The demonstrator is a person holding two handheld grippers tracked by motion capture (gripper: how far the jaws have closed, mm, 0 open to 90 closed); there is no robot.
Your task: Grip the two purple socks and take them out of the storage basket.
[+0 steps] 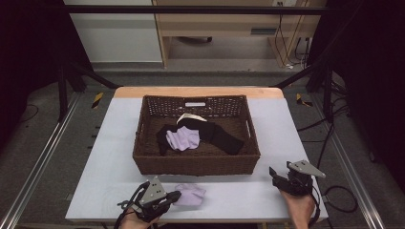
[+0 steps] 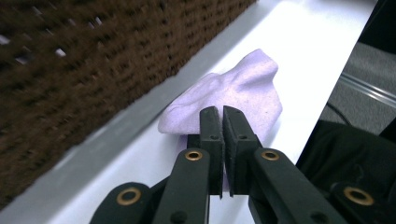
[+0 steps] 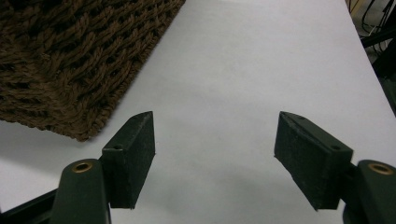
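Note:
A lilac sock (image 1: 192, 194) lies crumpled on the white table (image 1: 286, 133), just in front of the brown wicker basket (image 1: 196, 164). My left gripper (image 1: 175, 196) sits low at the sock's left end. In the left gripper view its jaws stand almost together, with my left gripper (image 2: 222, 113) shut on a fold of the lilac sock (image 2: 243, 86). The basket wall (image 2: 70, 60) runs along the left of that view. A second lilac sock (image 1: 182, 139) lies in the basket among black garments (image 1: 219, 136). My right gripper (image 1: 281, 170) is open over bare table (image 3: 243, 60), its jaws wide apart around nothing (image 3: 215, 135).
A cream piece (image 1: 190, 117) shows at the back of the basket's heap. The basket's front right corner (image 3: 70, 60) is close to my right gripper's left jaw. The table's front edge (image 1: 229, 218) runs just behind both hands. Cables and black frame bars stand beside the table.

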